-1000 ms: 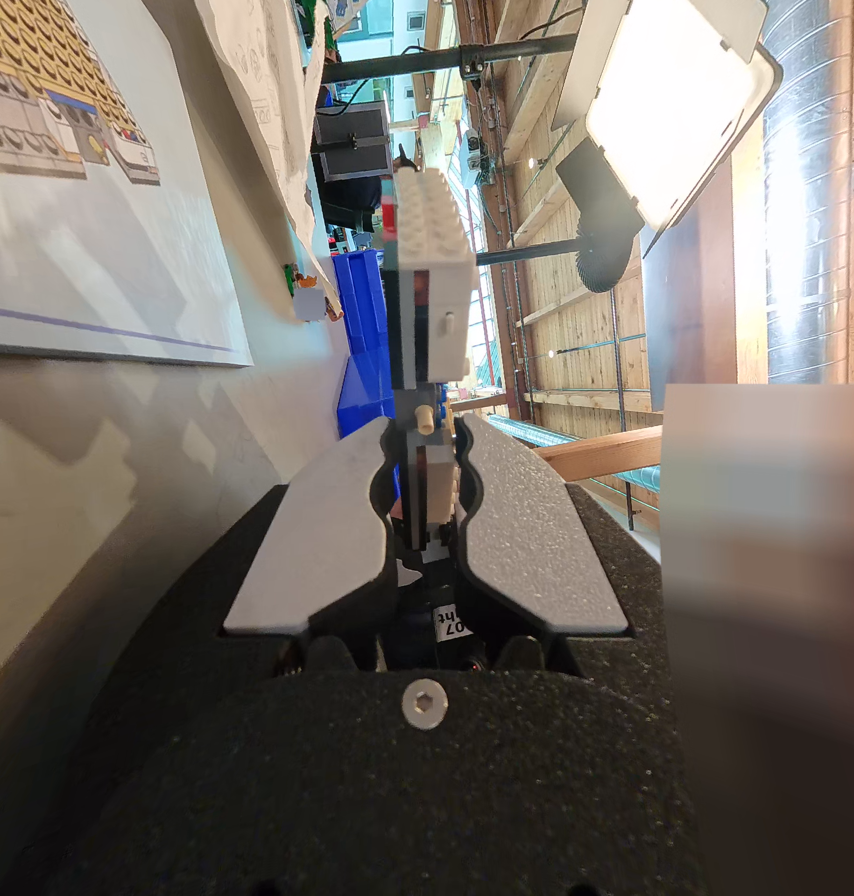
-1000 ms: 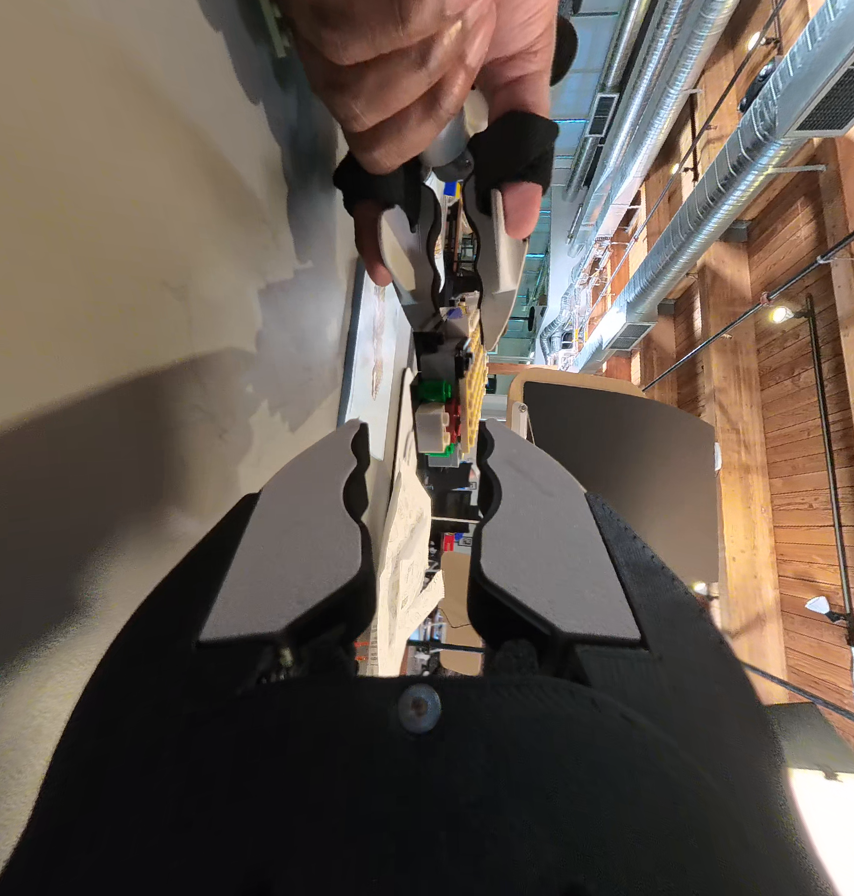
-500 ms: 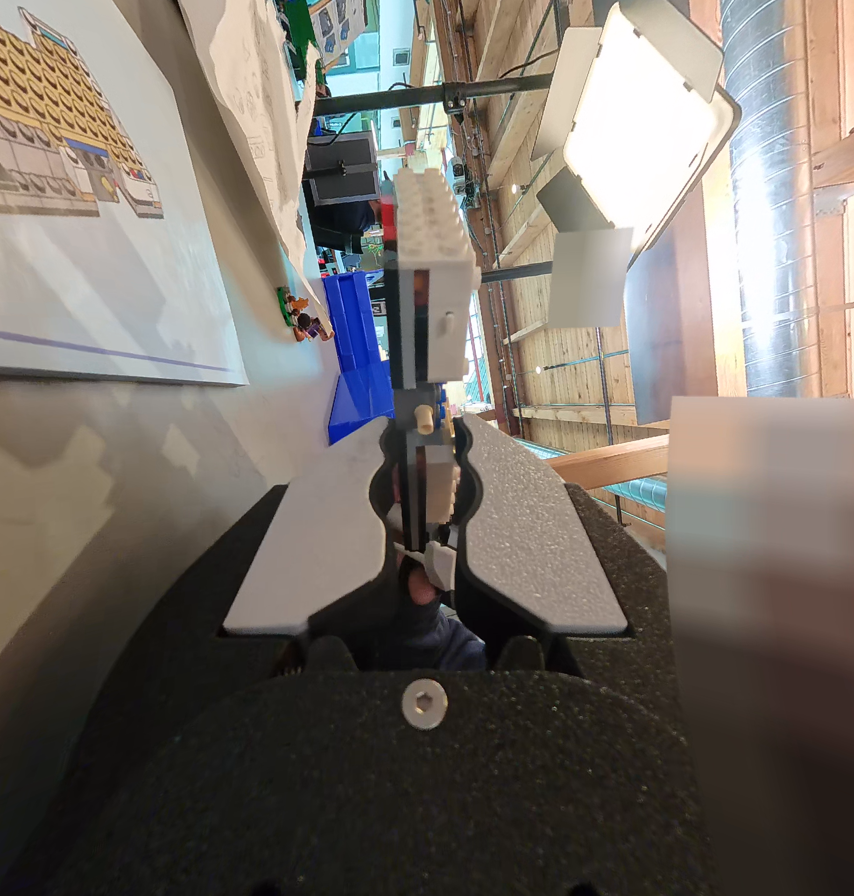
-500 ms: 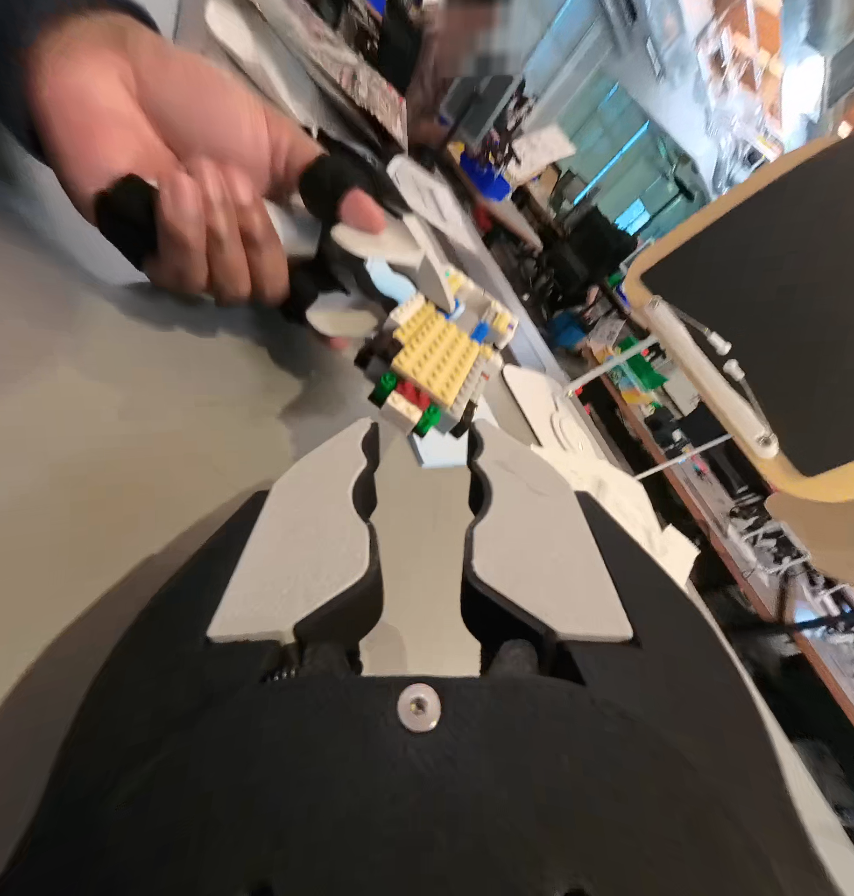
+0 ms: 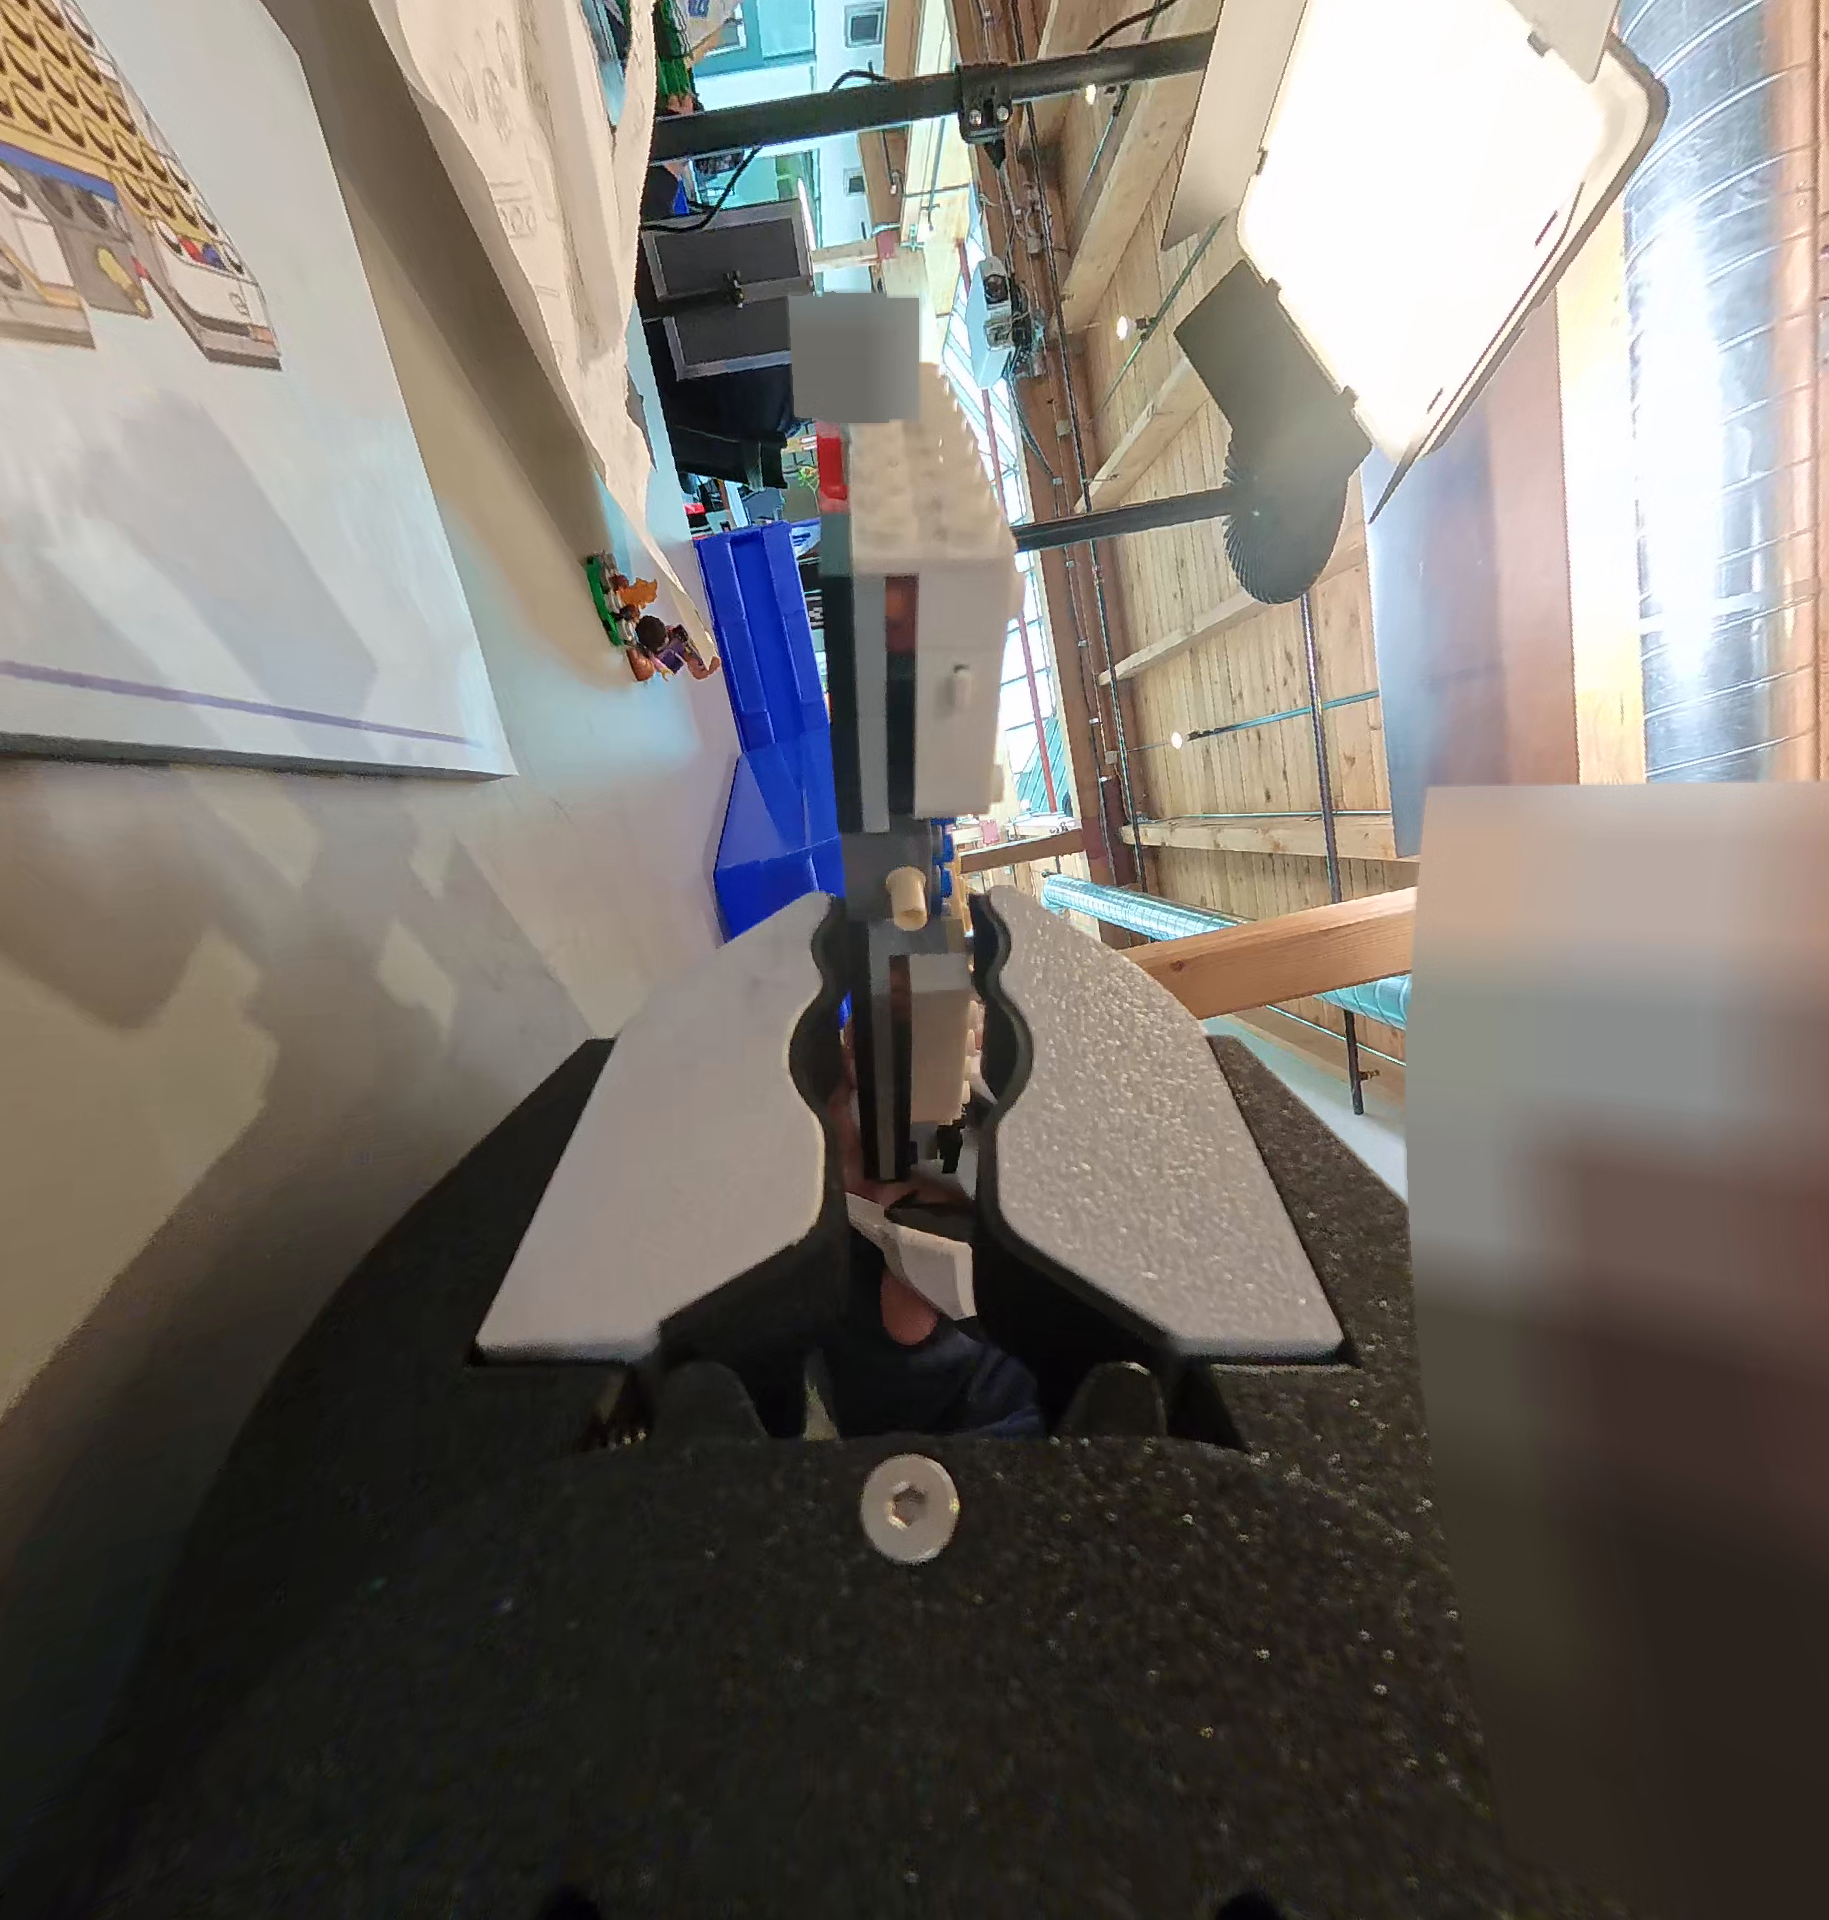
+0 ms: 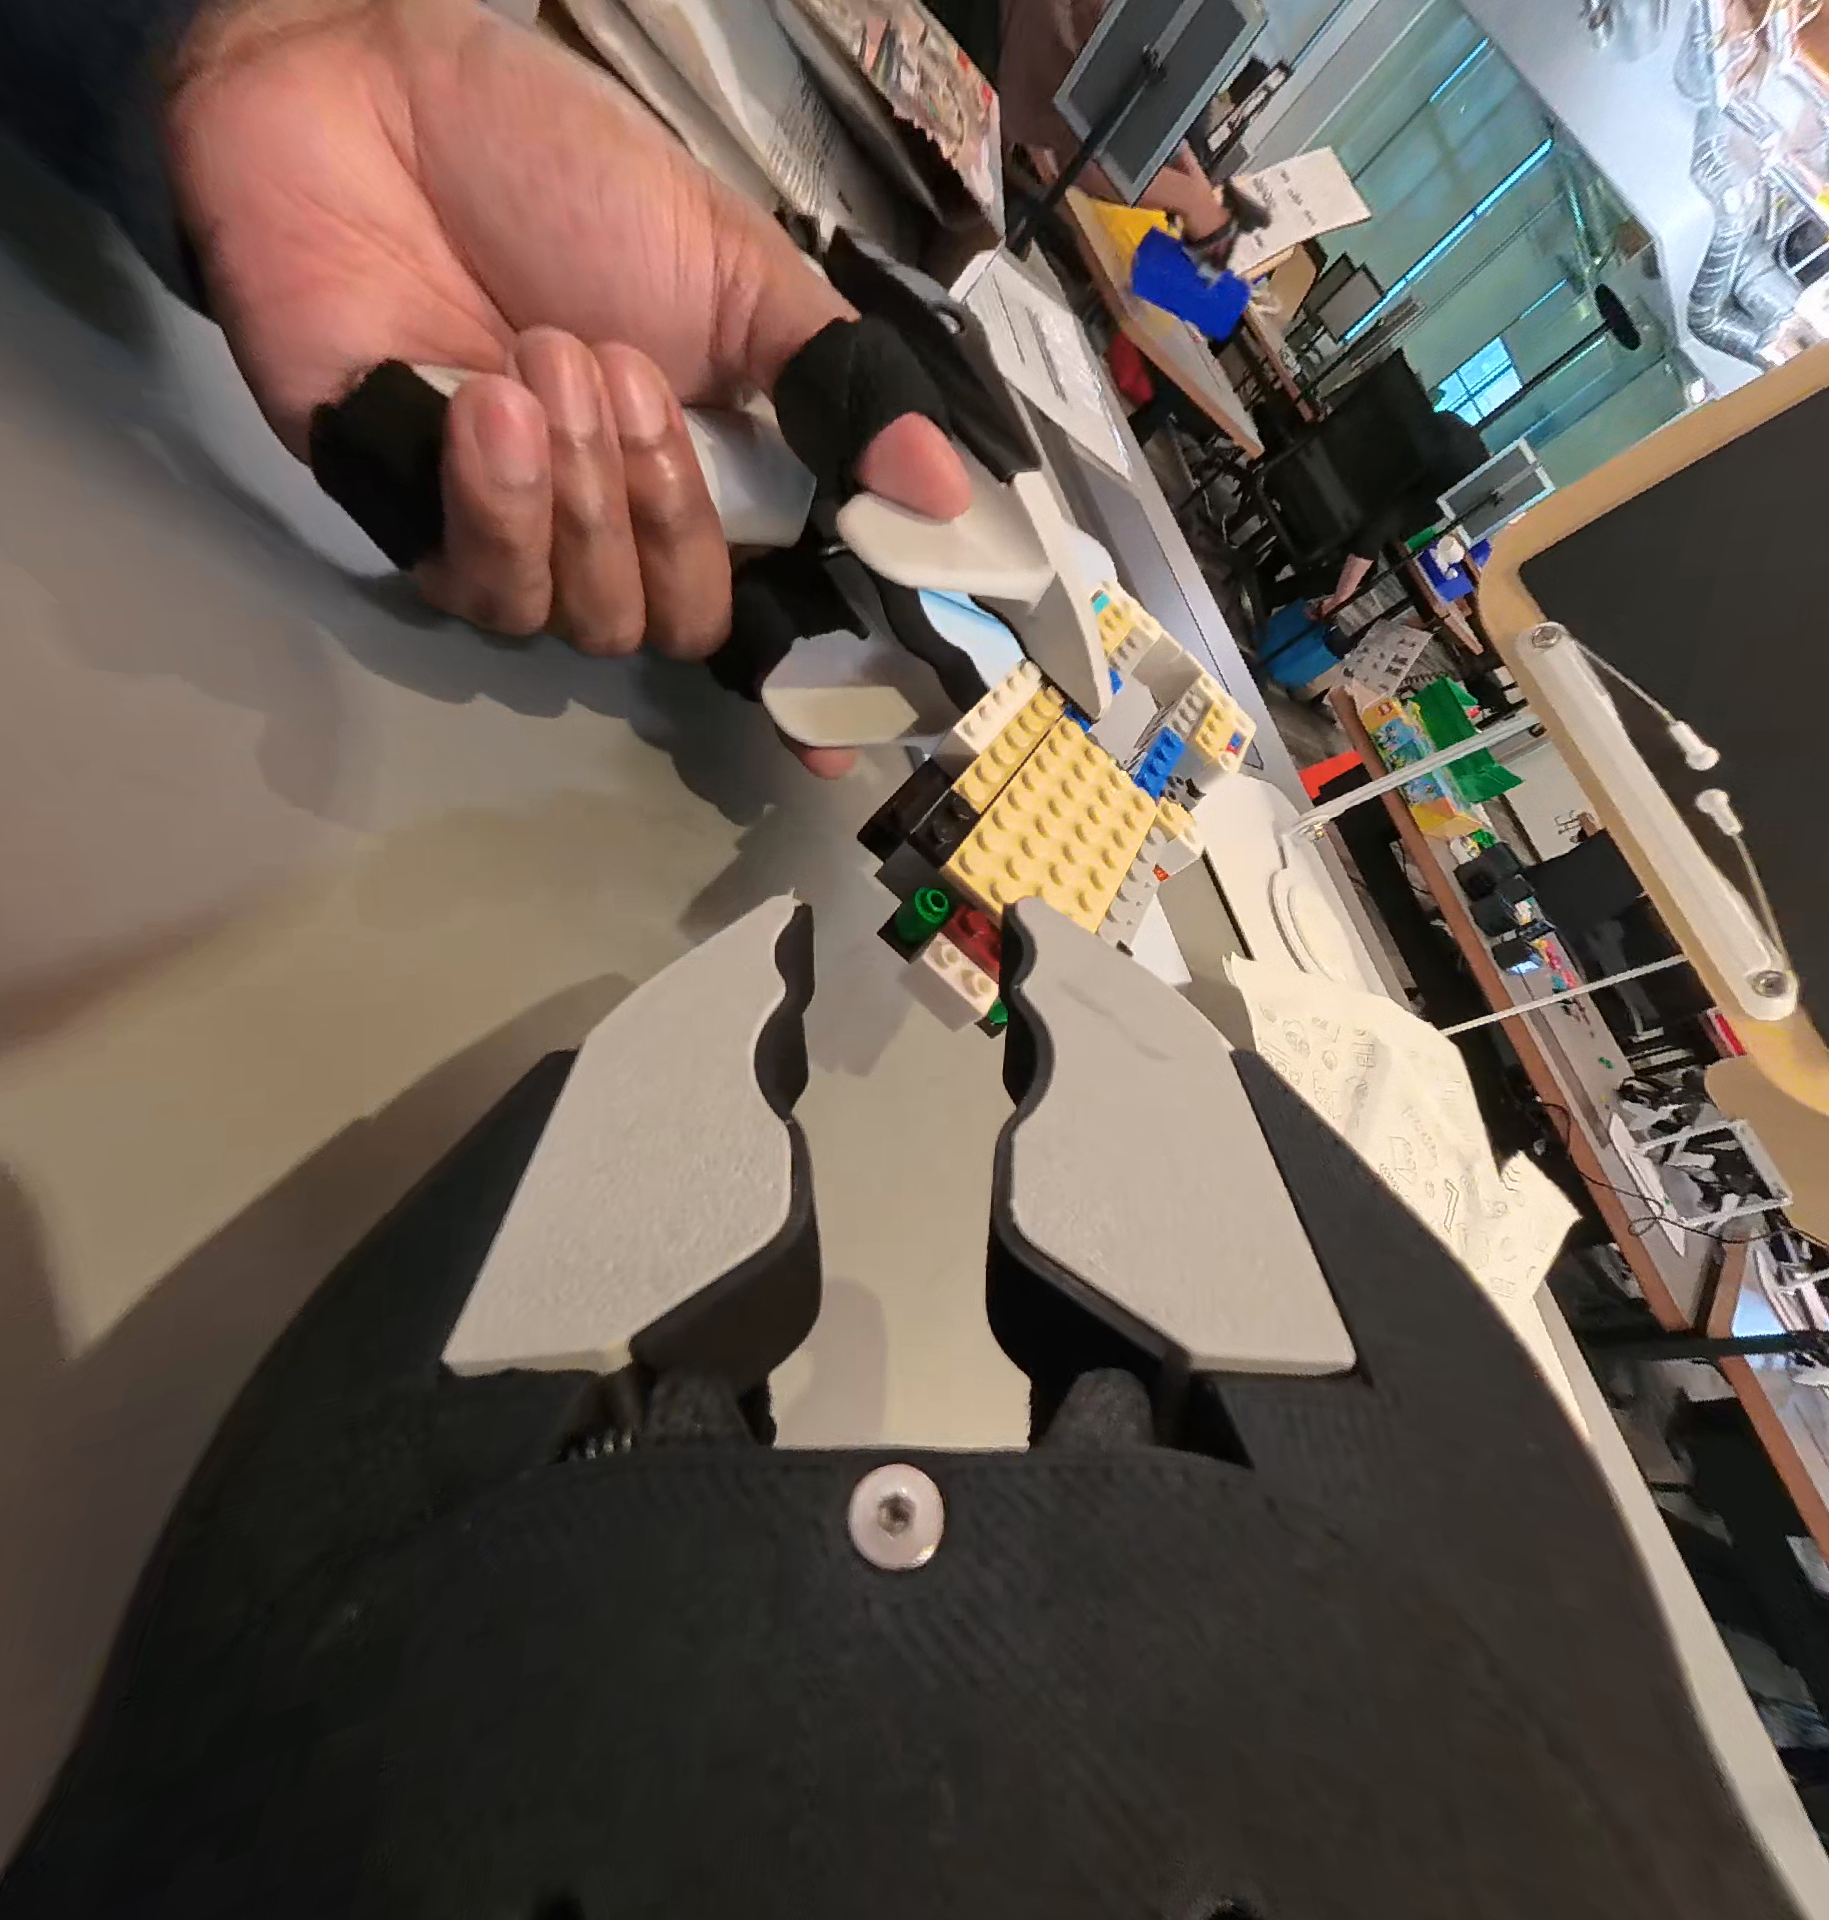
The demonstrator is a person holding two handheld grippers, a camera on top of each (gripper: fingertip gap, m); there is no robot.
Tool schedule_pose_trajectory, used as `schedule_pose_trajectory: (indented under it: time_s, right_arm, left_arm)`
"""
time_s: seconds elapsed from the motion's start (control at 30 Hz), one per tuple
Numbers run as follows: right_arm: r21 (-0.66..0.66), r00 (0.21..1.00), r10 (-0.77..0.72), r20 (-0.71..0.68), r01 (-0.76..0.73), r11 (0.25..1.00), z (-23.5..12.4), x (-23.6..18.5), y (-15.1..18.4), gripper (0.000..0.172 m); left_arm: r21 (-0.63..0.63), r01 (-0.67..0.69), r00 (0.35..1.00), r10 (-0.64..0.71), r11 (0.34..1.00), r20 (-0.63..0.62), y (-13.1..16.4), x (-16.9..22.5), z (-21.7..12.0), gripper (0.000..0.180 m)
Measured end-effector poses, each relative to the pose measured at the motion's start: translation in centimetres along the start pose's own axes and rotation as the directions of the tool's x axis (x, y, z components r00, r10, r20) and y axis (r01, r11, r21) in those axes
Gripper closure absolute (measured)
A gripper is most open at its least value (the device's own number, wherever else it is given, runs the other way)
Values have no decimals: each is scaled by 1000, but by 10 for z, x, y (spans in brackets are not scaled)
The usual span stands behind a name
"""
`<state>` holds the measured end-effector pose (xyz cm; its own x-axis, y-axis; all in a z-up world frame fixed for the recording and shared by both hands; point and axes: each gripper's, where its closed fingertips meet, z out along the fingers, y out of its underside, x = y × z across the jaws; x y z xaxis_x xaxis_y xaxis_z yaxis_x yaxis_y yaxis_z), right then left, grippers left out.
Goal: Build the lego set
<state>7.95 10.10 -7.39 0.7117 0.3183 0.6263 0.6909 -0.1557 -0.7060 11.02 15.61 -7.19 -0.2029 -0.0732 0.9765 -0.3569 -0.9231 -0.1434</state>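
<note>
Brick model (image 6: 1055, 831) is being gripped by left gripper (image 5: 902, 925).
Right gripper (image 6: 905, 925), narrowed since a second ago, is being held open and empty beside it.

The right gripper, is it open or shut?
Open. The right gripper has bare table between its fingers; the brick model sits beyond them.

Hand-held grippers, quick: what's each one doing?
Left hand-held gripper: closed on the brick model.
Right hand-held gripper: open, holding nothing.
</note>
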Motion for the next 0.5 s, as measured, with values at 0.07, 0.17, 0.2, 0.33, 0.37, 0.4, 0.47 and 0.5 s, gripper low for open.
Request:
schedule_pose_trajectory:
  time_s: [0.07,0.17,0.2,0.33,0.37,0.4,0.47,0.5]
  right_arm:
    - [-9,1000,-8,2,8,1000,1,-1,1,137]
    - [-13,1000,-6,6,7,1000,1,-3,2,137]
    - [-15,1000,-8,7,8,1000,1,-3,3,137]
    - [-13,1000,-12,5,12,1000,0,-3,2,137]
    - [-14,1000,-6,5,6,1000,-1,-2,3,137]
    - [-15,1000,4,4,-4,1000,-2,0,4,137]
    - [-19,999,54,5,-54,998,-6,4,6,137]
    - [-16,995,102,7,-102,995,-8,6,6,137]
  left_arm:
    - [-4,-2,1000,2,1000,1,1,0,0,159]
    - [-7,-10,1000,10,1000,2,1,0,1,159]
    - [-8,-10,1000,10,1000,1,2,1,1,159]
    - [-5,-11,1000,11,1000,1,1,1,0,159]
    - [-4,-12,1000,12,1000,1,0,1,0,159]
    - [-2,-14,1000,14,1000,1,0,1,0,159]
    - [2,-16,1000,16,1000,-1,-1,2,0,159]
    - [4,-15,1000,15,1000,-3,-1,2,-1,159]
